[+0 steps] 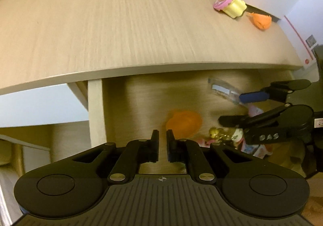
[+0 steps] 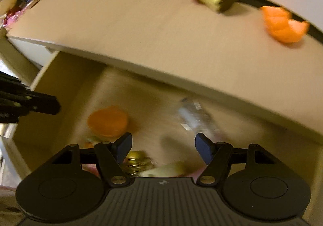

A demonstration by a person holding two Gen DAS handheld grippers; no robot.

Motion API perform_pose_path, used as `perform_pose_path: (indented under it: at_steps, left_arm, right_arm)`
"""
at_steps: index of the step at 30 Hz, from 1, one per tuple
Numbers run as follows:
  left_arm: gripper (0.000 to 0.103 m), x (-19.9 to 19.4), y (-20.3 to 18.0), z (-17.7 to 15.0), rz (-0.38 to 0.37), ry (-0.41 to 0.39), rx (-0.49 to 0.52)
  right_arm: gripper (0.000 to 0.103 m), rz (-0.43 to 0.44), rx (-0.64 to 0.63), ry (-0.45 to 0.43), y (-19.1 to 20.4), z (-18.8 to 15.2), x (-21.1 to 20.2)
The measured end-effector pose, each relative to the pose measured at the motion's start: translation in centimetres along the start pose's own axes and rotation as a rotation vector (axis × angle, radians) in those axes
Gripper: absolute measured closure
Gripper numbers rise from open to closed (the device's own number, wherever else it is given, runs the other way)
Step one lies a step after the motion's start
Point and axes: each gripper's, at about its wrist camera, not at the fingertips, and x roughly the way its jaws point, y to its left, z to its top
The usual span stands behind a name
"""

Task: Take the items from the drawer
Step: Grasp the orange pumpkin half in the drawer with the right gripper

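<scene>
Two grippers (image 1: 162, 141) (image 2: 163, 149) above drawer (image 2: 66, 76)

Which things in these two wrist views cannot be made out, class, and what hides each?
- Clear packet in the drawer, right wrist view: motion blur hides its contents.
- Gold trinket, right wrist view: blurred and partly behind the right gripper.
- Pink items, left wrist view: half covered by the right gripper.

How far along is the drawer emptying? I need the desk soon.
Done: a pink-and-yellow toy and an orange toy lie on the desk. In hand: nothing; the right tool hangs open over the drawer. Left: an orange piece, a clear packet, a gold trinket.
</scene>
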Motion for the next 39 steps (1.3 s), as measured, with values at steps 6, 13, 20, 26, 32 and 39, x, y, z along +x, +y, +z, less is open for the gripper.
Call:
perform_pose_path:
  at_steps: [6, 13, 20, 26, 32, 39]
  left_arm:
    - [0.094, -1.0, -0.1, -0.1, 0.043, -0.018, 0.014]
    - [0.093, -2.1, 0.8, -0.6, 0.044, -0.041, -0.016]
    - [0.092, -1.6, 1.2, -0.9, 0.015, -0.041, -0.029]
    - [0.091, -0.5, 0.2, -1.3, -0.04, -0.016, 0.036]
    - [0.091, 1.4, -2.1, -1.3, -0.176, 0.099, 0.128]
    - [0.09, 2.5, -6.2, -2.0, -0.21, 0.222, 0.413]
  right_arm:
    - [0.033, 0.113, 0.092, 0.027, 2.5, 1.6, 2.4]
    - [0.059, 0.082, 0.113, 0.12, 3.3, 2.6, 5.6]
    - [0.099, 0.119, 0.122, 0.092, 3.7, 1.5, 3.8]
    - [0.099, 0.064, 0.208, 0.005, 1.1, -0.9, -0.6]
    - [0.099, -0.061, 0.306, -0.053, -2.6, -3.2, -3.8]
    - [0.099, -0.099, 0.373, -0.104, -4.4, -5.4, -6.9]
